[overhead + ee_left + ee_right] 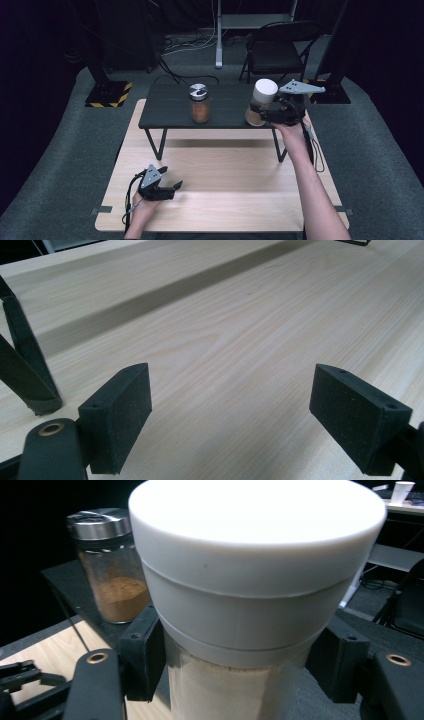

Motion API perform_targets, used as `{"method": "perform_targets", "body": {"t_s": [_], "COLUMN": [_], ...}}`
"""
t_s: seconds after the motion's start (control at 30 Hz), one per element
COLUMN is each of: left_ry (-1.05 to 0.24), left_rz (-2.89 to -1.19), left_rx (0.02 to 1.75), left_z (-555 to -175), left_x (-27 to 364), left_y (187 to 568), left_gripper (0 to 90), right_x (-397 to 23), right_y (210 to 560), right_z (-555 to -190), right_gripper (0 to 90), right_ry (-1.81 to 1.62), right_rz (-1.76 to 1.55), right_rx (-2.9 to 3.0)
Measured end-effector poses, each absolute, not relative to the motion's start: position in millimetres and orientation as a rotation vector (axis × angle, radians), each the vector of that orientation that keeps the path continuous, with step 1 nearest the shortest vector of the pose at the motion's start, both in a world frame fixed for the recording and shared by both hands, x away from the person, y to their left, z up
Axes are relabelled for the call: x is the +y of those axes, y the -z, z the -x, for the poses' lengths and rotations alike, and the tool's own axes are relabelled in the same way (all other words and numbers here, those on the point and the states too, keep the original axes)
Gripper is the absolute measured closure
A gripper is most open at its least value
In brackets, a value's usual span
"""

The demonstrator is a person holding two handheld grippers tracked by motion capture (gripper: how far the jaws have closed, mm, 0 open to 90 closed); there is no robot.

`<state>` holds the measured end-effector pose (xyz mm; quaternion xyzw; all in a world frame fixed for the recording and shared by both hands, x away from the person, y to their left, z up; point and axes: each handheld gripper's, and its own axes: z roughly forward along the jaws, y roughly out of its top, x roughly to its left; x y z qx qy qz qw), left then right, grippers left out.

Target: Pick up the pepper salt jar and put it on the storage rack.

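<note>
Right of centre in the high view, the right gripper [259, 111] is clamped on a white-capped jar [262, 100] at the right end of the black shelf [165, 107]; whether the jar's base touches the shelf I cannot tell. In the right gripper view the jar [250, 605] sits dead centre, with the pads [142, 655] pressing its pale body just under the cap. A steel-lidded spice jar [199, 103] with orange-brown powder stands well apart, toward the shelf's middle, upper left in the right gripper view [107, 565]. At the lower left of the high view, the left gripper [176, 186] hangs low over the light wood table [225, 200], jaws wide with nothing between them.
</note>
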<state>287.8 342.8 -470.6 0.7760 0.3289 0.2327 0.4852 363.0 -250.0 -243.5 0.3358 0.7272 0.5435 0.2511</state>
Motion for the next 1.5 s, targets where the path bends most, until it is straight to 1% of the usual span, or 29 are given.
{"method": "perform_targets", "body": {"t_s": [0.3,0.5,0.57,0.63,0.8,0.93,1.03,1.17,1.5], "left_ry": [-0.565,-0.566,-0.567,-0.566,-0.566,-0.567,-0.568,-0.567,-0.568], "left_rz": [-1.887,-1.888,-1.888,-1.888,-1.887,-1.887,-1.888,-1.888,-1.889], "left_rx": [0.804,0.804,0.804,0.805,0.805,0.806,0.807,0.808,0.809], "left_z": [-288.1,-287.8,-287.7,-287.9,-287.9,-287.8,-287.7,-287.9,-287.4], "left_x": [343.1,342.7,342.6,342.6,342.7,342.6,342.3,342.6,341.7], "left_y": [470.6,470.6,470.6,470.6,470.6,470.6,470.5,470.4,470.4], "left_gripper": [16.2,16.2,16.2,16.2,16.2,16.1,16.1,16.0,16.1], "right_x": [-237.9,-240.7,-242.8,-245.1,-252.6,-261.1,-270.2,-282.4,-309.3], "right_y": [240.3,242.8,245.3,246.3,250.4,256.4,262.6,273.2,315.7], "right_z": [-379.0,-383.0,-382.2,-381.8,-374.6,-366.4,-359.8,-349.8,-320.9], "right_gripper": [31.9,31.0,28.8,23.4,15.8,14.0,15.9,15.1,13.9], "right_ry": [-1.433,-1.453,-1.462,-1.468,-1.475,-1.476,-1.480,-1.487,-1.551], "right_rz": [-0.955,-0.943,-0.934,-0.938,-0.946,-0.936,-0.919,-0.897,-0.866], "right_rx": [2.010,2.021,2.019,2.019,1.990,1.984,1.991,2.000,1.986]}}
